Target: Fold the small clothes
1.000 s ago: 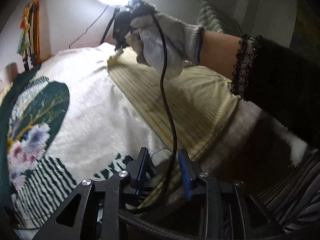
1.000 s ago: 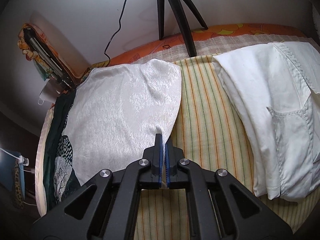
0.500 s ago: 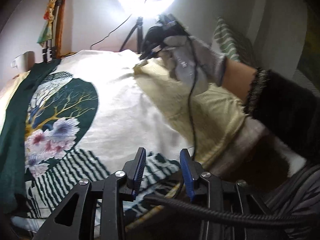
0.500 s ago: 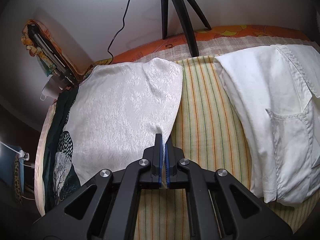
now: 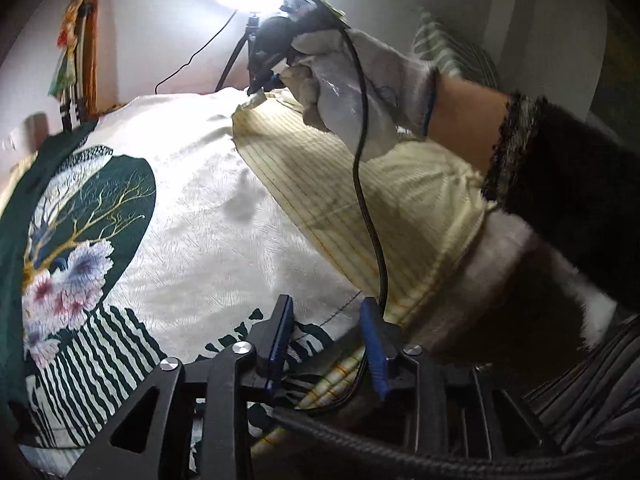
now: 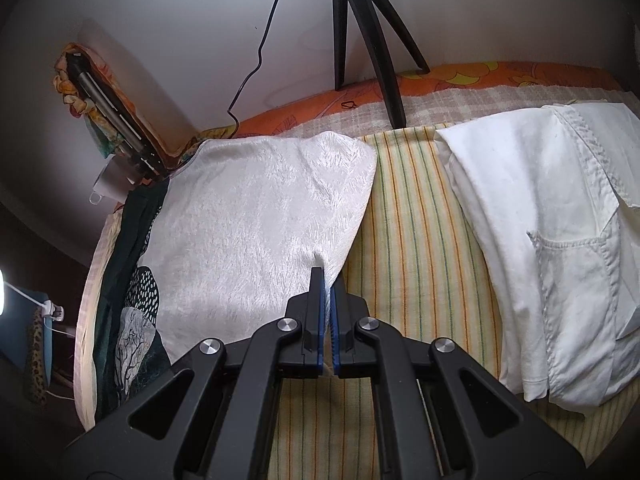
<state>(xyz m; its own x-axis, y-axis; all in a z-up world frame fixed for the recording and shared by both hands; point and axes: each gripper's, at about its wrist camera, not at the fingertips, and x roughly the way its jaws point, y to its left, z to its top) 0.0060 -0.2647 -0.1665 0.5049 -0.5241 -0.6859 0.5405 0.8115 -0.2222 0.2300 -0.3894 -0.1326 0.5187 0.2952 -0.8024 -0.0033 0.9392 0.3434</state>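
- Right wrist view first: my right gripper has its jaws pressed together on the near edge of the cream printed top, pinching a small ridge of the fabric.
- That top lies spread on the striped sheet, its pale back side folded over toward the dark printed part at the left edge.
- From the left wrist view, my left gripper stands with its jaws apart. They have just been opening, and the hem of the top sits between them with neither pad pressing on it. A black cable also hangs down past the right jaw.
- In the same view I see my gloved right hand at the far corner of the fold, where the cream cloth meets the sheet.
- A white garment lies to the right on the sheet, well apart from the top. It looks already folded, so I take it as finished.
- My judgement on progress: the first fold of the printed top is laid but not settled, since one end is held and the other is let go.
- What I think is left: release the far corner, smooth the flap, then fold again to a compact size.
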